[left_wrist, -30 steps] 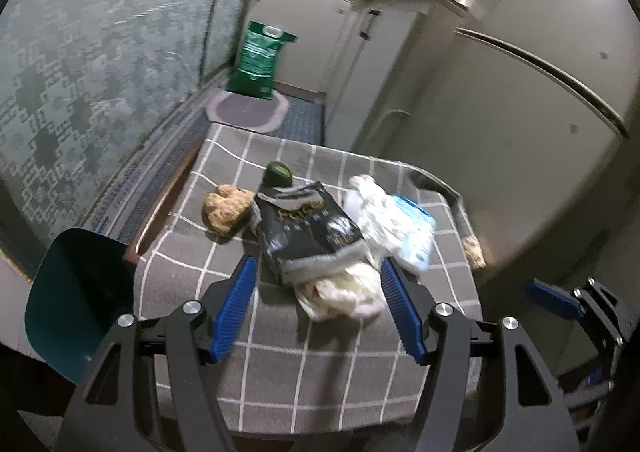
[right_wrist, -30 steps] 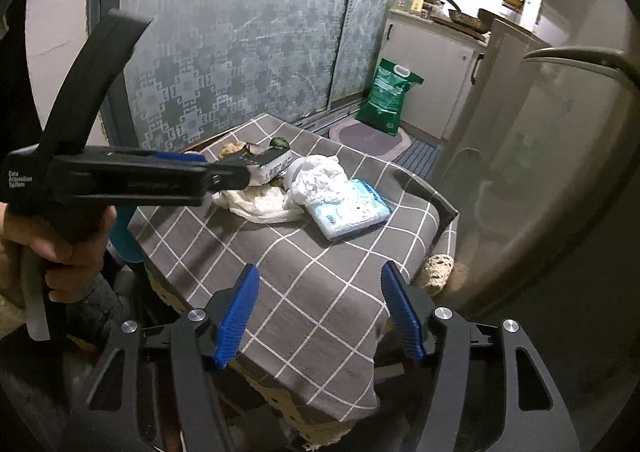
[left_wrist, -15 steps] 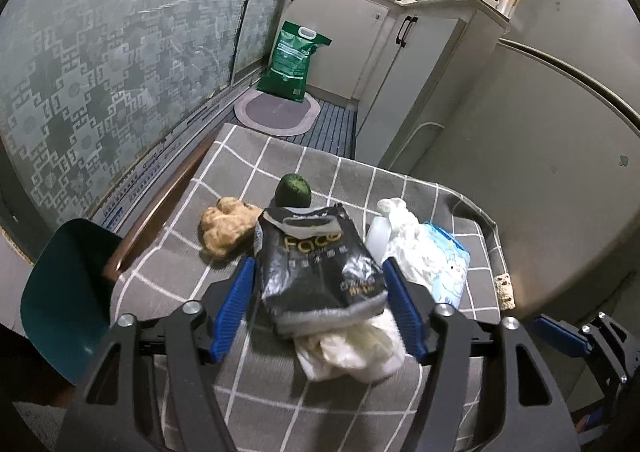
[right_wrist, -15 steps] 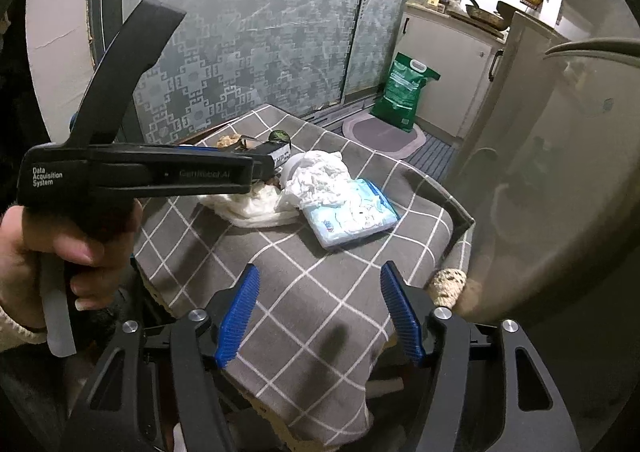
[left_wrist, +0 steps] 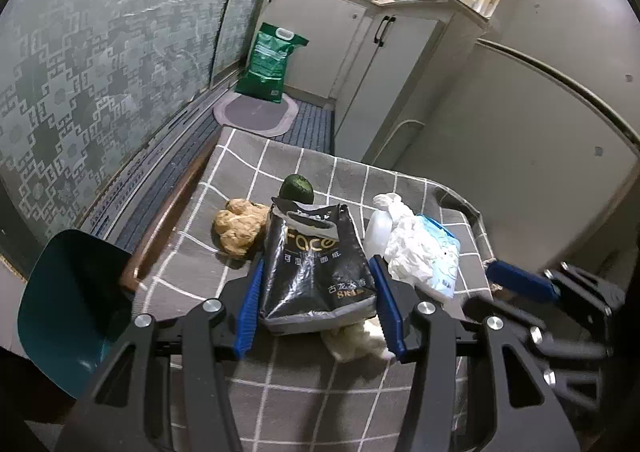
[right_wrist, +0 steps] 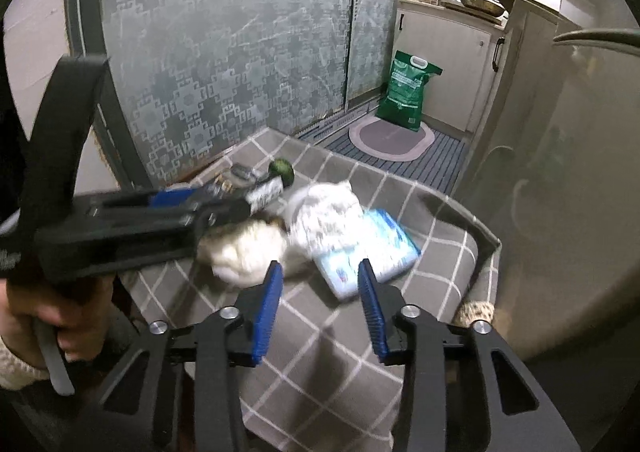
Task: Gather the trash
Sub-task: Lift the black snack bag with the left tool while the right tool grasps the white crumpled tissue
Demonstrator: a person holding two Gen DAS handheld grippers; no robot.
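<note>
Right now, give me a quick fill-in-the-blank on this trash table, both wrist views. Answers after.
1. The left gripper has its blue fingers on either side of the ____ tissue bag.
2. The round green fruit sits just ____ that bag, seen from the left wrist.
3. Nothing is between the right gripper jaws; just beyond them lies the ____ tissue pack.
4. On the floor past the table stands a ____ sack.

Missing words: black; behind; blue; green
</note>
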